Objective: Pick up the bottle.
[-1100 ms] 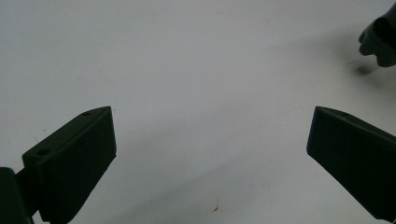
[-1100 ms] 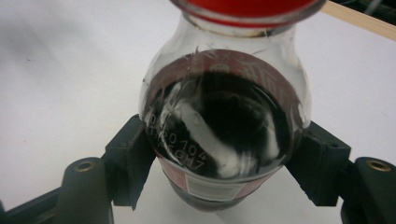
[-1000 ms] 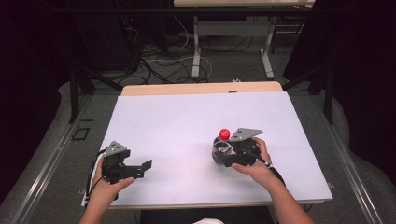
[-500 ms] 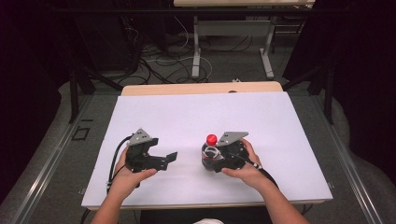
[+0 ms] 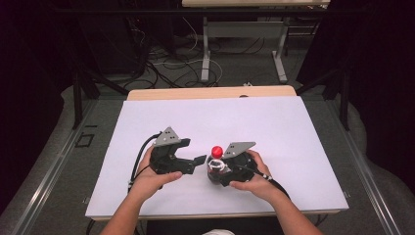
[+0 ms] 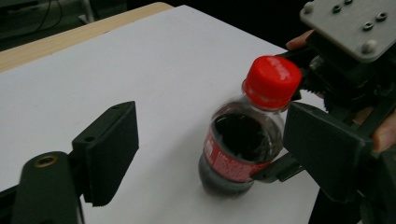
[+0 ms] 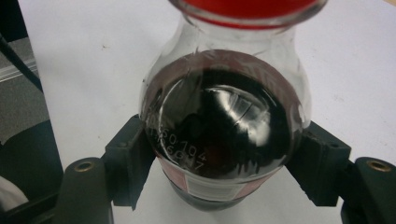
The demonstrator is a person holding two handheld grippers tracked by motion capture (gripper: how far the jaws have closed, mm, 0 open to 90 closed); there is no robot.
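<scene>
A small clear bottle of dark drink, with a red cap and red label, stands upright on the white sheet. My right gripper is shut on its body, and in the right gripper view both pads press the bottle at its sides. My left gripper sits just left of the bottle and points at it. Its jaws have just been closing and stand apart, touching nothing. In the left gripper view the bottle stands beyond the left gripper, with the red cap near the right pad.
The white sheet covers a wooden table whose far edge shows bare. Beyond it lie floor cables and another table's legs. Dark frame posts stand at both sides.
The left gripper has moved right and away from the near edge, up to the bottle, and its jaws have narrowed. The right gripper has shifted the bottle a little to the left.
</scene>
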